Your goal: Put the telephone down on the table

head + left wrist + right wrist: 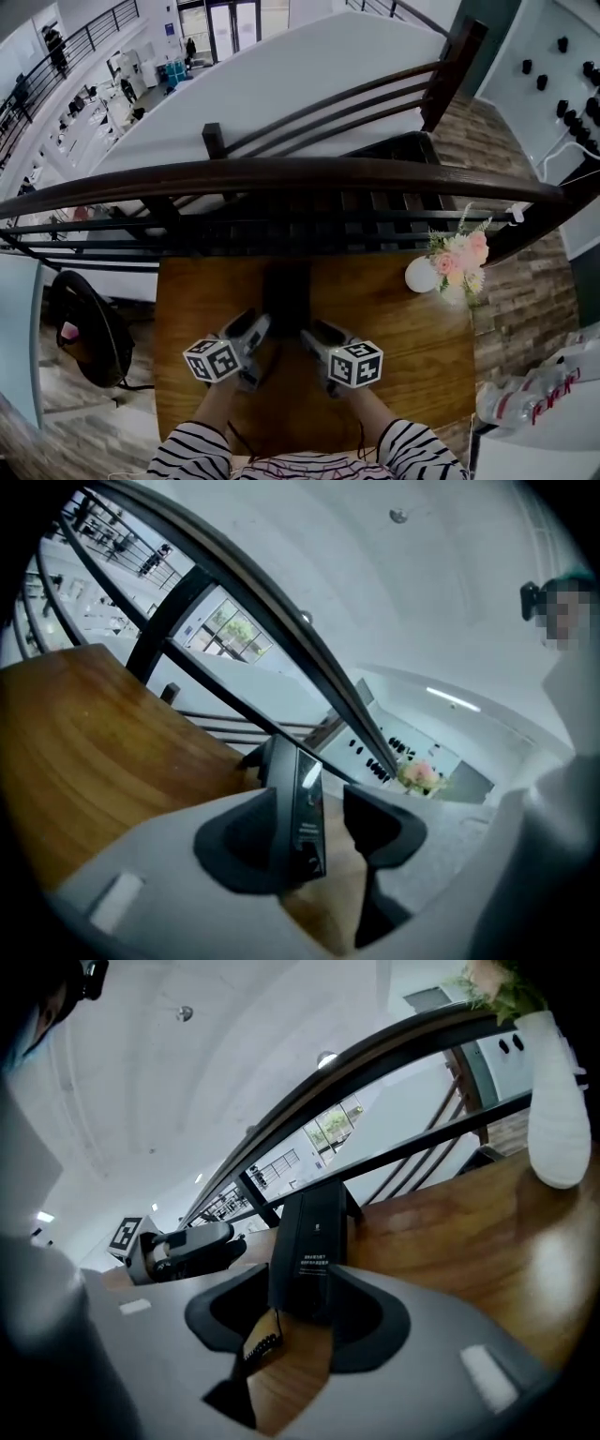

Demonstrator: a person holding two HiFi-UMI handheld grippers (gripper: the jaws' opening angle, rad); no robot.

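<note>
**Phone [314, 1241] on end over the table [403, 337]**

The phone sits upright between the tips of the two grippers. The right gripper [300, 1312] appears clamped across the phone's width, with a jaw against each side. The left gripper [323, 822] is released. The phone's thin edge lies against one of its jaws, and a clear gap is left to the other. A vase [553, 1110] stands beyond the right gripper.

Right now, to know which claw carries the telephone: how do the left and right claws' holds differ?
The left claw is open: the telephone touches one side, a gap shows at the other; the right claw seems closed on it from both sides. The left claw meets it from the left, the right claw from the right. Both are at its near end.
</note>
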